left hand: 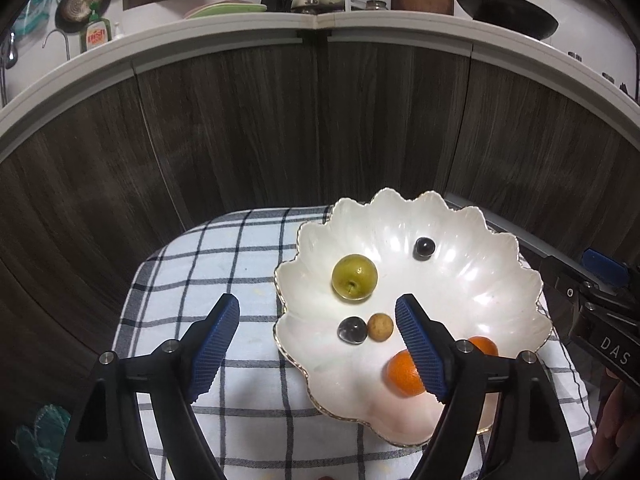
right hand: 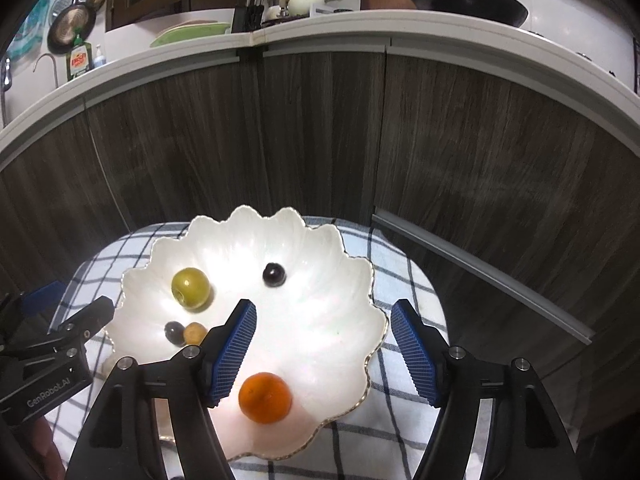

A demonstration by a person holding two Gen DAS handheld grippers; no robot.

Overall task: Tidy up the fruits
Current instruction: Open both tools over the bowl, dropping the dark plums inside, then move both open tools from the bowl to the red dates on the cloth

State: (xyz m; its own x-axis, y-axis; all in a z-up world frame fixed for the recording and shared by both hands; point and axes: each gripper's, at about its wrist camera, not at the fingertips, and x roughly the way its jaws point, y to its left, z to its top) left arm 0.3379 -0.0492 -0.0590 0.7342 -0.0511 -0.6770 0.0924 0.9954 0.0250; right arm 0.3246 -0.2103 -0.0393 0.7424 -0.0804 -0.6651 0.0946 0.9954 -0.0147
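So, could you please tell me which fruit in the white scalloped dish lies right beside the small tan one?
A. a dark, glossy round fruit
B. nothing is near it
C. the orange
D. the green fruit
A: in the left wrist view a dark glossy fruit sits against the small tan fruit in the dish, while the green fruit and the orange lie apart.

Black tongs (left hand: 318,338) with ribbed blue pads (right hand: 234,354) (silver screws).

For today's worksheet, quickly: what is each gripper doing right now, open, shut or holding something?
Left gripper: open, holding nothing, above the white scalloped dish.
Right gripper: open, holding nothing.
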